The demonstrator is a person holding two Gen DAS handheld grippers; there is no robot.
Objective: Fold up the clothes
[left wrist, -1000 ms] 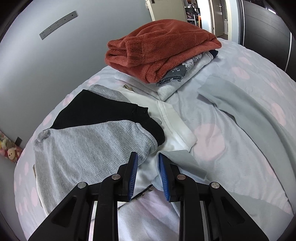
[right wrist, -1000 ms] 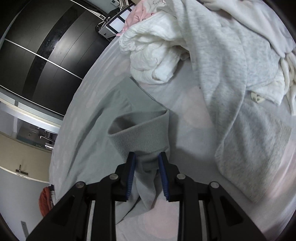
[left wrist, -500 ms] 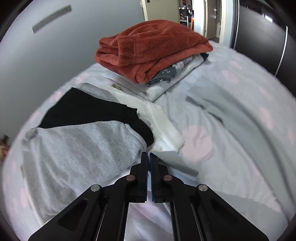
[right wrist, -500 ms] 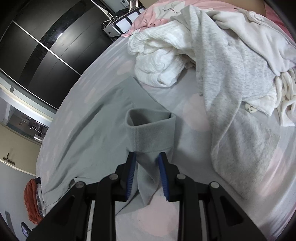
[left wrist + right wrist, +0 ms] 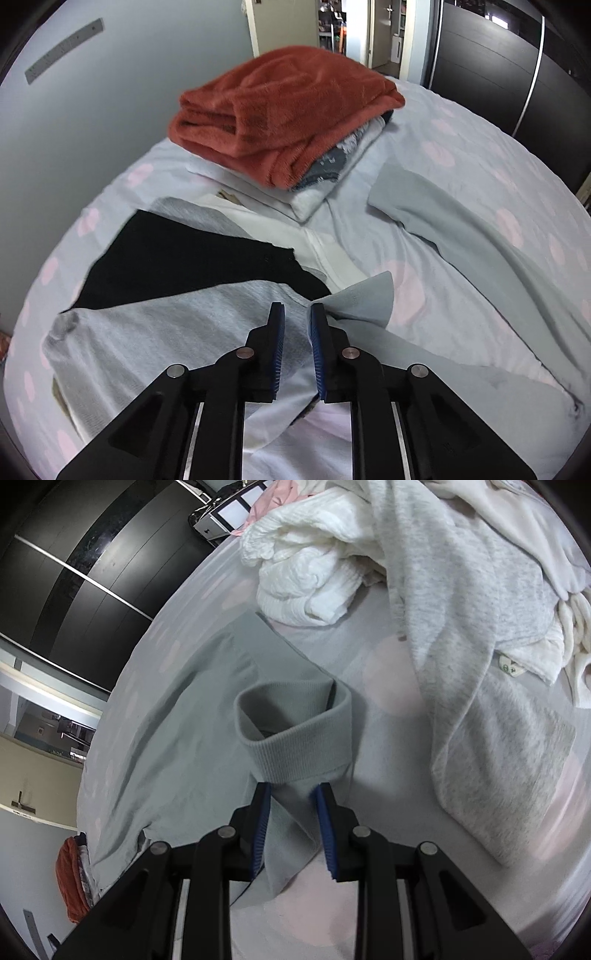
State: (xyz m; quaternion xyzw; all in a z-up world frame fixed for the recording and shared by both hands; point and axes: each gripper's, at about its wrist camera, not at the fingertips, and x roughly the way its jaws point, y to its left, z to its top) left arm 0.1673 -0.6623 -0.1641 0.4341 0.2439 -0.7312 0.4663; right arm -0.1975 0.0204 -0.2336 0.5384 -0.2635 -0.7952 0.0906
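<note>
A pale grey-green garment (image 5: 461, 236) lies spread across the bed. My left gripper (image 5: 297, 314) hovers over a heather-grey garment (image 5: 166, 332). Its jaws are opening, and a gap shows between the pads. A raised corner of the grey-green cloth (image 5: 365, 299) sticks out past the right finger and lies against that pad. In the right wrist view, my right gripper (image 5: 293, 792) is shut on a folded strip of the same garment. The ribbed cuff (image 5: 299, 746) stands open just beyond the tips.
A folded stack topped by a rust fleece (image 5: 280, 110) sits at the far end of the bed. A black garment (image 5: 177, 258) and a white one (image 5: 332, 254) lie near it. An unfolded pile, white (image 5: 306, 579) and heather grey (image 5: 480, 627), lies to the right. A dark wardrobe (image 5: 74, 554) stands beyond the bed.
The left jaws closed fully, then parted a little, and a grey-green cloth corner now stands up beside the right finger. The right gripper kept its grip and drew the cuff along.
</note>
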